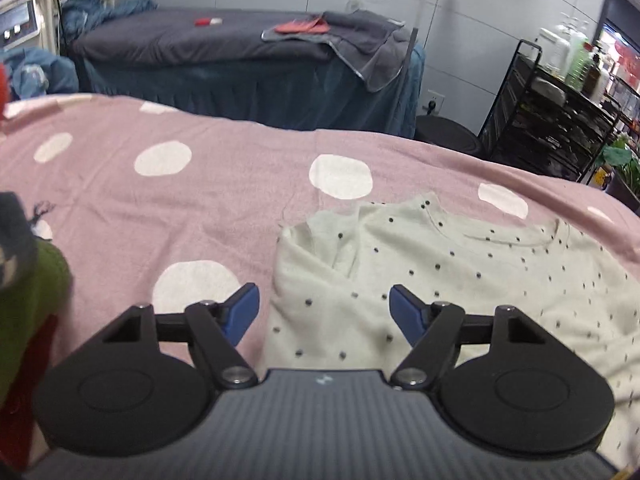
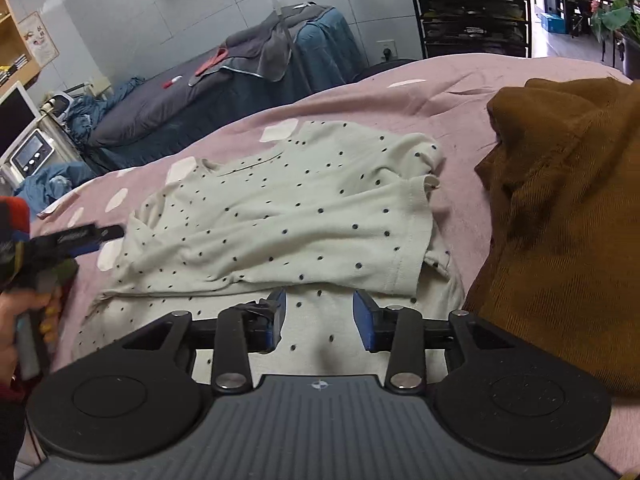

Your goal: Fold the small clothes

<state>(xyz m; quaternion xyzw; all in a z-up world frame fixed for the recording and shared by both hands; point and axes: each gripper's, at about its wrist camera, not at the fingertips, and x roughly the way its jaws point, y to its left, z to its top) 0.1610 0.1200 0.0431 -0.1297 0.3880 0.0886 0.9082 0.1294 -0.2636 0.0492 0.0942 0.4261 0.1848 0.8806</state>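
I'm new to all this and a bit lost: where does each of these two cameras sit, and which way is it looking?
Left wrist view: sits on the left gripper, looks down its open blue fingers at the shirt on the pink blanket; no hand shows.
Right wrist view: sits on the right gripper, jaws open over the shirt, a brown garment beside it; the person's left hand shows, holding the other gripper.
Shared: shirt, blanket, the dark bed behind.

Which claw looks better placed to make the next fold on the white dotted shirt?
Probably the right claw: it hangs open directly over the white black-dotted shirt, just short of its folded-over edge. The left claw, also open, straddles the shirt's side edge, half over the pink spotted blanket.
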